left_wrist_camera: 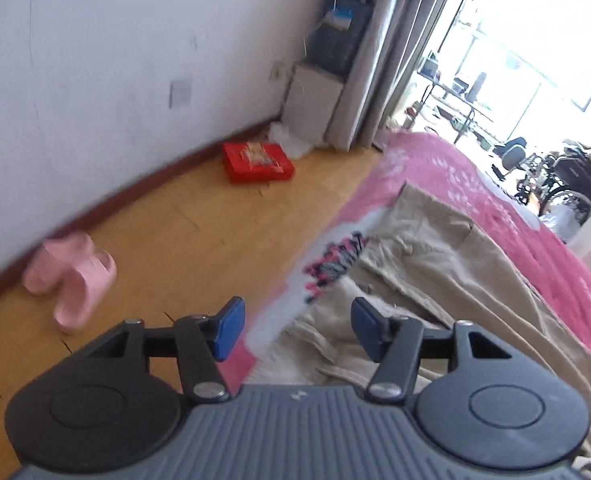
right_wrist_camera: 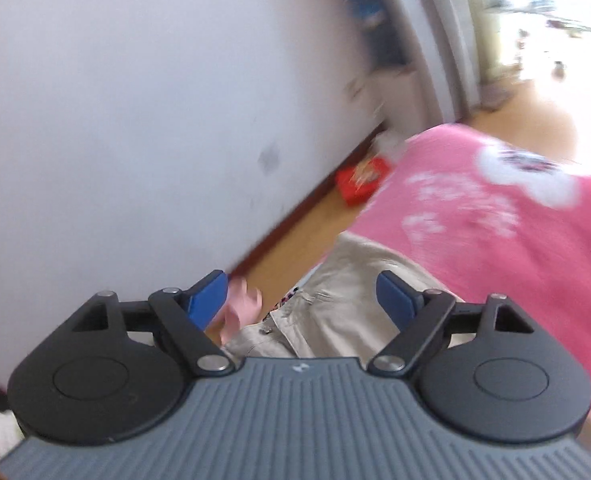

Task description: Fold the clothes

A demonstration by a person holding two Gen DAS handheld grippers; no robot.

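1. Two tools show, one in each wrist view, and both stand with their blue pads apart and nothing between them.
2. The left tool point(left_wrist_camera: 293, 328) hangs above the near edge of the bed, its left pad over the floor and its right pad over beige cloth; neither pad touches anything.
3. The right tool point(right_wrist_camera: 301, 300) is spread wider and points down at the same beige cloth; its view is blurred.
4. The trousers point(left_wrist_camera: 435, 256), beige, lie spread on the pink bedspread point(left_wrist_camera: 495, 196), close to the edge of the bed that faces the wall. A pocket flap and seams show in the left view; in the right view the trousers point(right_wrist_camera: 335, 304) show a waistband with a small metal button.
5. A white patch with a dark and pink pattern on the bedspread lies just beside the trousers, partly under them.
6. A pair of pink slippers point(left_wrist_camera: 71, 276) sits on the wooden floor point(left_wrist_camera: 199, 240) near the wall's skirting board.
7. A red box point(left_wrist_camera: 257, 162) lies on the floor further along the wall, near a white cabinet and grey curtains point(left_wrist_camera: 395, 60).
8. Beyond the curtains is a bright room with a wheelchair point(left_wrist_camera: 567, 184).
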